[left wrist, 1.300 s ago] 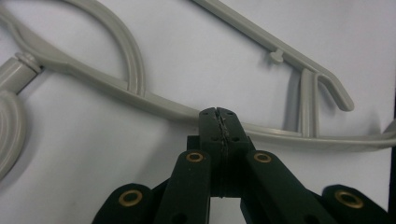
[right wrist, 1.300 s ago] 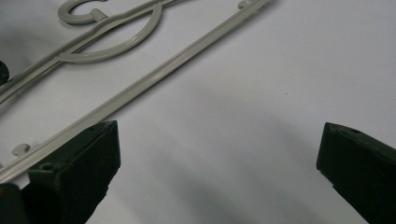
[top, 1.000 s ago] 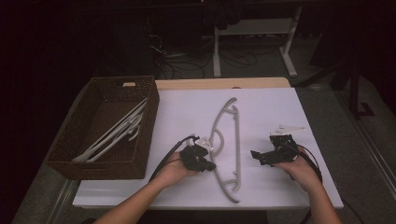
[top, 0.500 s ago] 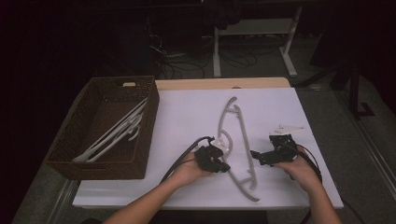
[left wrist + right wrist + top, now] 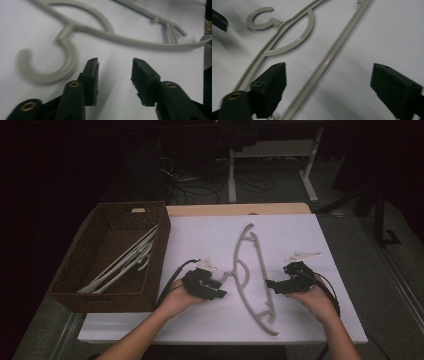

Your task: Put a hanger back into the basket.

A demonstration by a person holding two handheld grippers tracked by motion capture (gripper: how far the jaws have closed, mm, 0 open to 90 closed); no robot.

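Both claws are sitting low over the white table point(image 5: 320, 235), one on each side of a grey plastic hanger point(image 5: 250, 270). Going from left to right, a brown woven basket point(image 5: 80, 285) is standing at the left edge of the table, and more pale hangers point(image 5: 122, 265) are lying inside it, maybe as a place to keep them together.

Next, the left gripper point(image 5: 220, 292) is resting in the person's left hand point(image 5: 177, 300). Its jaws are standing apart with nothing between them. They are pointing at the hanger's hook point(image 5: 47, 65), which is lying just ahead of the tips and a bit to one side, so I think this claw is getting ready to pinch there.

Then the hanger is lying flat in the middle of the table, with its hook turned toward the left claw.

Last, the right gripper point(image 5: 270, 284) is being held in the right hand point(image 5: 315, 300). Its jaws are spread wide and gripping nothing. The hanger's long straight bar point(image 5: 329, 60) is running between them, which looks like a good spot to grab.
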